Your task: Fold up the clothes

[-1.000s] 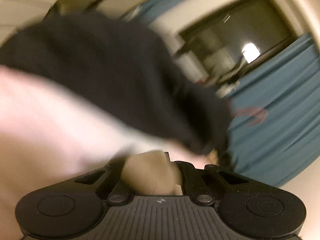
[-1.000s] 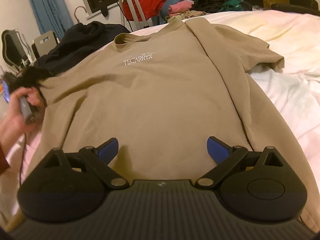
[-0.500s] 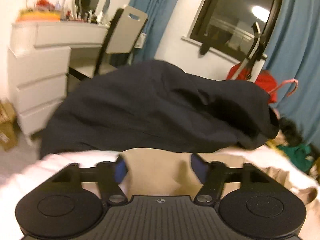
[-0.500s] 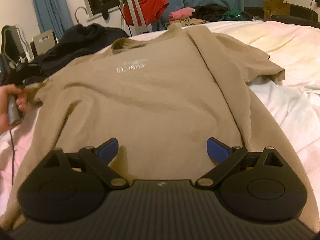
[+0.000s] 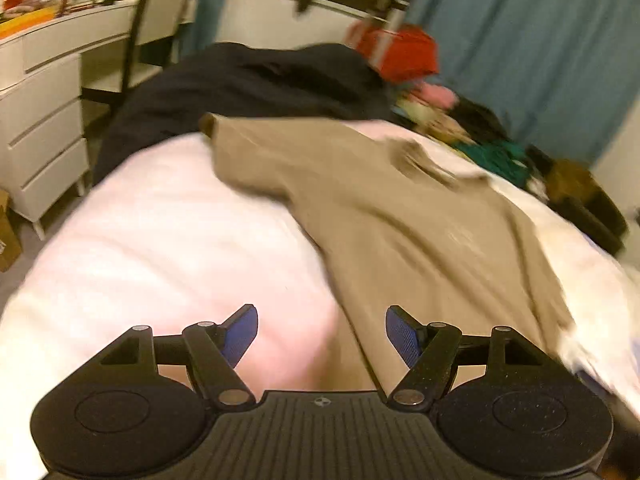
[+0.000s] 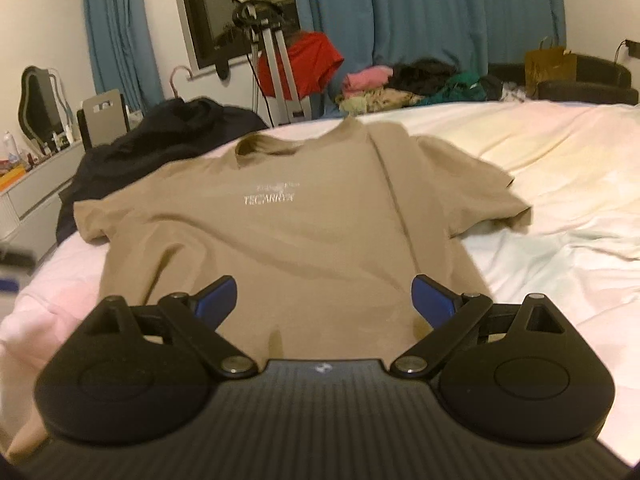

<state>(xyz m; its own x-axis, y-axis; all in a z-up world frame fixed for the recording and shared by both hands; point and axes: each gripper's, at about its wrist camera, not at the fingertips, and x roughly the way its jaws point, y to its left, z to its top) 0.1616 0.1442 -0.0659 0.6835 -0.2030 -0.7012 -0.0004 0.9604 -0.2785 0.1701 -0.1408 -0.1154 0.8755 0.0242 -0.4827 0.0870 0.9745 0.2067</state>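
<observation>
A tan T-shirt (image 6: 304, 240) with white chest lettering lies spread face up on the bed, collar away from me, both sleeves out. My right gripper (image 6: 324, 300) is open and empty, just above the shirt's bottom hem. In the left wrist view the same shirt (image 5: 400, 216) runs off to the right, its left sleeve (image 5: 240, 140) laid flat. My left gripper (image 5: 322, 338) is open and empty, over the bare bedsheet by the shirt's lower left edge.
The bed (image 6: 560, 208) has a white and pale pink sheet. A dark garment (image 6: 168, 136) is heaped at the far left corner. A tripod with a red garment (image 6: 304, 64) and a pile of clothes (image 6: 416, 84) stand beyond. White drawers (image 5: 40, 120) stand left.
My left gripper let go of the shirt's left sleeve, opened wide, and pulled back toward the lower left of the shirt. My right gripper lifted and drew back slightly, staying open.
</observation>
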